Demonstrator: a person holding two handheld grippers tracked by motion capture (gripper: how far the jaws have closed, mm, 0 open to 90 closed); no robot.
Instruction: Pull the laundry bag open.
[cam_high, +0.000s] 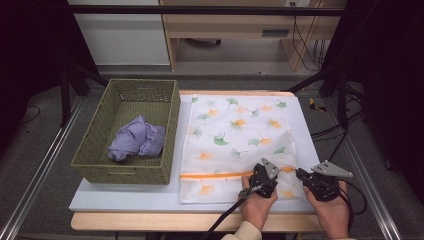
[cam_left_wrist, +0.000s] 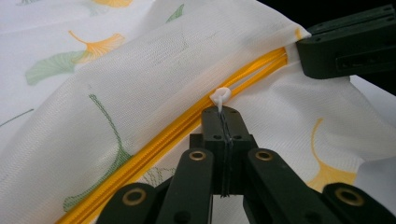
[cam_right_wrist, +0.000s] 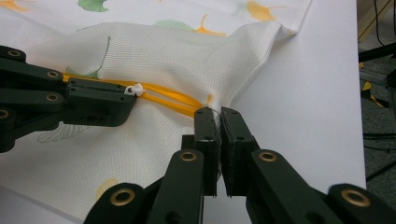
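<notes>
On the left of the table (cam_high: 125, 200) stands a woven basket (cam_high: 95, 165) with a crumpled purple cloth (cam_high: 136, 140) inside. To its right lies the white mesh laundry bag (cam_high: 235, 135), flat, with its orange zipper (cam_high: 210, 175) near the front edge. The left gripper (cam_left_wrist: 219, 108) is clamped on the small white zipper pull (cam_left_wrist: 220, 95). The right gripper (cam_right_wrist: 219, 116) pinches the bag fabric at the zipper's end. The bag looks light, soft and floppy, so one side must hold it tight while the pull slides.

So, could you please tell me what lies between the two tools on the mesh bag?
In the right gripper view, a short opened stretch of orange zipper spans from the left tool, shut on the white zipper pull, to the right tool pinching the mesh bag.
</notes>
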